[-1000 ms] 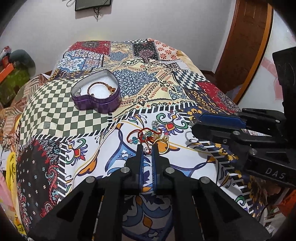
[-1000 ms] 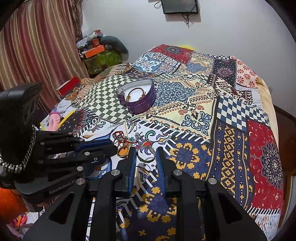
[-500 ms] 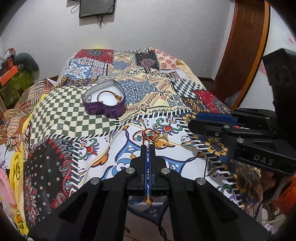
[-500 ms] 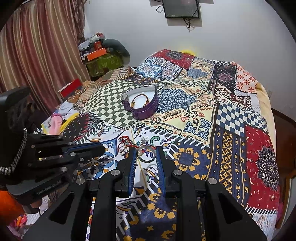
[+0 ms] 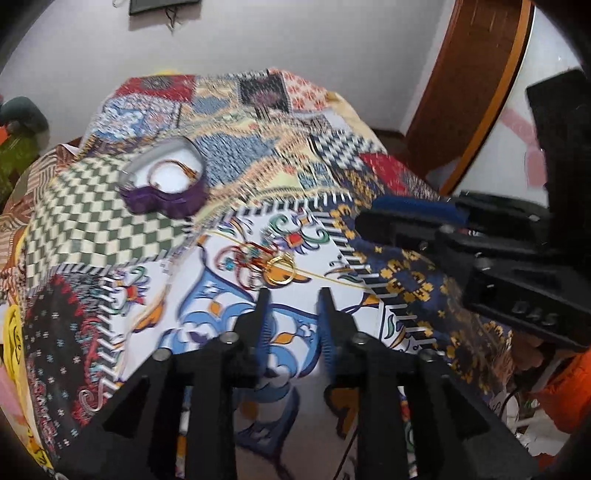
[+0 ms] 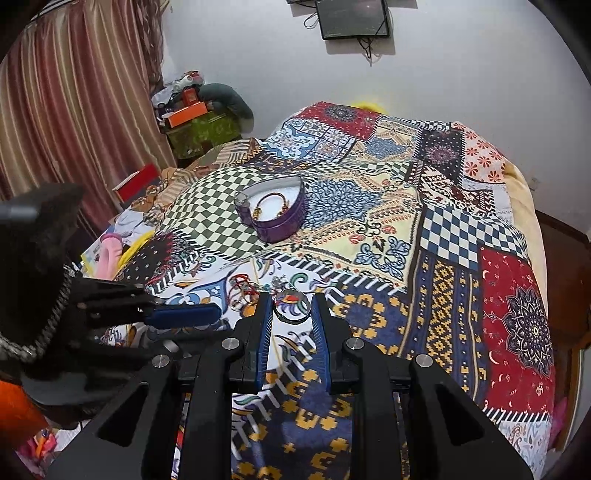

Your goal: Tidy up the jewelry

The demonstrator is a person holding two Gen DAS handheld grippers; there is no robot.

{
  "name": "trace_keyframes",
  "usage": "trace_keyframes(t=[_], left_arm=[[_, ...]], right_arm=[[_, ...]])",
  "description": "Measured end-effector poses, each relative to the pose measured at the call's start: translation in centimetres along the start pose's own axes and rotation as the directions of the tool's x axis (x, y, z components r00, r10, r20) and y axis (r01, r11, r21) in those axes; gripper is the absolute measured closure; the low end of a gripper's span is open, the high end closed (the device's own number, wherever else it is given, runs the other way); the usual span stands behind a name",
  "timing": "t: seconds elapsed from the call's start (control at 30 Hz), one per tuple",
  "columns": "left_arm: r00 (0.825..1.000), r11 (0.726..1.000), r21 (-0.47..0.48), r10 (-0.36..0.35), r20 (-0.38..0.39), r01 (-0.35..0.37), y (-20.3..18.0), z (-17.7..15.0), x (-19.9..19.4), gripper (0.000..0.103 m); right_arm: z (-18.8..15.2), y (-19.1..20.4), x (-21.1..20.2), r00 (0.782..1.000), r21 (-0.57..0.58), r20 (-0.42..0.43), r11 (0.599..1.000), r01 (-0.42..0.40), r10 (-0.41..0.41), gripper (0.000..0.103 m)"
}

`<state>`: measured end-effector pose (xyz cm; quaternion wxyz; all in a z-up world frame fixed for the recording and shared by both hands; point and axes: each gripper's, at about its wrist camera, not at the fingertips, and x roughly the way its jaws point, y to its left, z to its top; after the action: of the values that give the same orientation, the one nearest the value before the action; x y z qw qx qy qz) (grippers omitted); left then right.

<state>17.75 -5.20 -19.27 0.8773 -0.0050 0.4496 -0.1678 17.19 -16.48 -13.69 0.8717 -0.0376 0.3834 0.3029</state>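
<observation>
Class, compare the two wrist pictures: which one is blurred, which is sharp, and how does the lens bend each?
Left wrist view: motion-smeared, the quilt and purple box streaked. Right wrist view: sharp, the box and checks crisp. Both: fisheye, dark corners, curtain and door bowed.

Both cams sit right on the tools, looking forward and down along the fingers at the bed (image 5: 110, 229) from close up. The left wrist view faces across the quilt toward the wall, and the right hand-held gripper (image 5: 376, 218) pokes in from its right edge. The right wrist view faces the same wall, with the left hand-held gripper (image 6: 192, 314) at its left. Both share the purple heart box (image 5: 162, 184) (image 6: 273, 210) and the wall screen (image 6: 352, 18).
</observation>
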Motion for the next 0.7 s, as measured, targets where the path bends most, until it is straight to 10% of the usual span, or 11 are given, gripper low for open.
trace_keyframes(t=[0.7], left_arm=[[0.997,0.997,0.006,0.08,0.02,-0.08,0.3,1.6,2.3,0.086]], right_arm=[[-0.6,-2.1,0.3,1.0,0.039,-0.002,0.999,-0.02,0.02,0.084]])
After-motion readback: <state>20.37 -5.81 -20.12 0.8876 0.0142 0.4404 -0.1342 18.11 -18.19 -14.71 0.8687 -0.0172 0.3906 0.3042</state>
